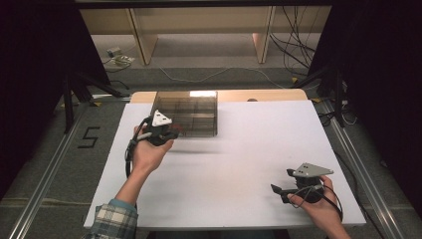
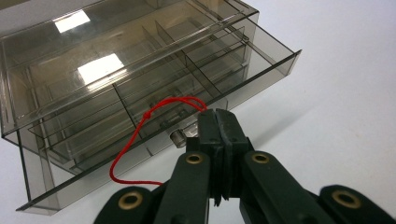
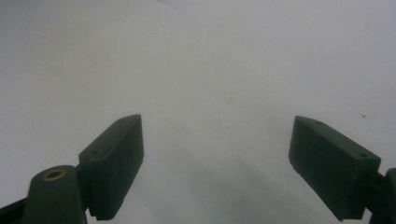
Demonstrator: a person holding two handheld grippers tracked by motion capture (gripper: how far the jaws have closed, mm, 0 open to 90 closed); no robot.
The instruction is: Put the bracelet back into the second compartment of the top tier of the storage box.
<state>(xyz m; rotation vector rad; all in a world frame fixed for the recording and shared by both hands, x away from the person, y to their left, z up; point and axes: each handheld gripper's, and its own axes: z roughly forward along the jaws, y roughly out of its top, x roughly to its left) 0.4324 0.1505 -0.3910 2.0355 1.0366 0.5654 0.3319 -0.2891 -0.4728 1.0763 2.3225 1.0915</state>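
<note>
Left gripper (image 2: 219, 122) clamped on red string (image 2: 140, 133) at drawer box (image 1: 191, 112) front edge; right gripper (image 3: 215, 158) wide open, empty, over bare worktop (image 1: 239, 159).

smoky clear box (image 2: 140, 79), red string (image 2: 135, 140), white table (image 1: 239, 164), plaid sleeve (image 1: 113, 221)

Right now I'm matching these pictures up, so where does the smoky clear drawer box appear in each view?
High view: drawer box at the table's far edge, left of centre, by the left gripper.
Left gripper view: upper left, its red string loop pinched by the shut fingers.
Right gripper view: not in it.
Shared landmark: the white table.
</note>
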